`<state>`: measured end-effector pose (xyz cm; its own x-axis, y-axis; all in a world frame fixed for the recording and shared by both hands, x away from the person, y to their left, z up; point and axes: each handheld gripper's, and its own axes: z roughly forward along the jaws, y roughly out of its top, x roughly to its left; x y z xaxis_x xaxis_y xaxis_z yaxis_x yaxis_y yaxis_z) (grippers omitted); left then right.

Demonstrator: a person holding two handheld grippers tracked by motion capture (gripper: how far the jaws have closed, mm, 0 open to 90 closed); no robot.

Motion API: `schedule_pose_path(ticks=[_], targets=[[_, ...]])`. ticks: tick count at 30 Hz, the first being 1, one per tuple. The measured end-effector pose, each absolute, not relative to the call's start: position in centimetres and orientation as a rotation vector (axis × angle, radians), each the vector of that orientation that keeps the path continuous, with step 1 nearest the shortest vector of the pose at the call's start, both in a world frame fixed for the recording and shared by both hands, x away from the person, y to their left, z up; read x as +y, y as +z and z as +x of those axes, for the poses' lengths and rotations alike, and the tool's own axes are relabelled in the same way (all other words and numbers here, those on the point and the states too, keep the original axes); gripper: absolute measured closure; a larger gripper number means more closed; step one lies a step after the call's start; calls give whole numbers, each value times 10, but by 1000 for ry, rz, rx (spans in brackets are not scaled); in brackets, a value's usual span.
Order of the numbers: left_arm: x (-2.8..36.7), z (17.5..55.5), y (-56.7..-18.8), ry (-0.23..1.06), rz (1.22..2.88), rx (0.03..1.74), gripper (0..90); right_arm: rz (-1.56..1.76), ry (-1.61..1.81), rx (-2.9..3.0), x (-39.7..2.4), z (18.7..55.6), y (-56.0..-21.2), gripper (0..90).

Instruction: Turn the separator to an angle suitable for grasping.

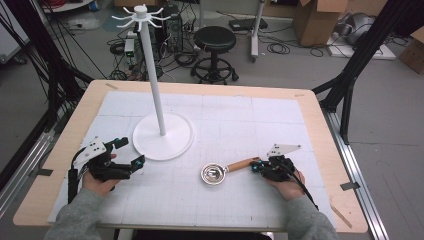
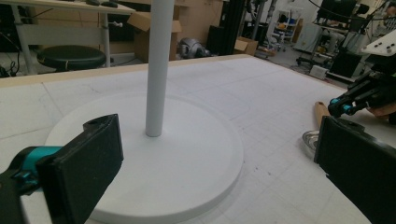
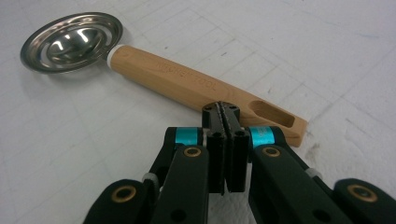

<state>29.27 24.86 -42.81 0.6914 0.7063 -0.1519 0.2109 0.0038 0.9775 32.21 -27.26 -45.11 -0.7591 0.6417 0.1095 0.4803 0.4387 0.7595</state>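
So the scoop (image 1: 214,174) is lying flat on the white mat (image 1: 280,120), roughly at 5 o'clock from the stand (image 1: 162,136), metal bowl toward the stand side and wooden handle (image 1: 243,164) running out toward the right gripper (image 1: 256,166). In the right gripper view that gripper's jaws are pressed flat together with nothing between them, tips sitting just short of the handle (image 3: 201,88) near its slotted end, maybe brushing it, hard to say. The left gripper (image 1: 129,152) is spread wide and parked by the stand's base at about 8 o'clock, holding nothing. My guess is the plan is to hang the scoop by that slot on one of the hooks (image 1: 141,15) up top. If so, those jaws need to open first, then come down across the handle's width around mid-length, not right at the slot, so the hole stays free for the hook. Squeeze on the flat sides since the wood looks smooth and could twist. The left could pin the base so the tall pole doesn't wobble.
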Motion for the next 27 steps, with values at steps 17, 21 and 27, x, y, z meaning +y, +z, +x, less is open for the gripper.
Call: schedule_pose_path(ticks=[17, 21, 27], targets=[[247, 293, -429, 465, 1572, 779, 17, 968, 1172, 2459, -249, 339, -451, 897], [247, 293, -429, 466, 1571, 782, 17, 958, 1163, 2455, -245, 341, -451, 897], [247, 293, -430, 466, 1577, 781, 17, 947, 1166, 2461, -235, 348, -451, 897]])
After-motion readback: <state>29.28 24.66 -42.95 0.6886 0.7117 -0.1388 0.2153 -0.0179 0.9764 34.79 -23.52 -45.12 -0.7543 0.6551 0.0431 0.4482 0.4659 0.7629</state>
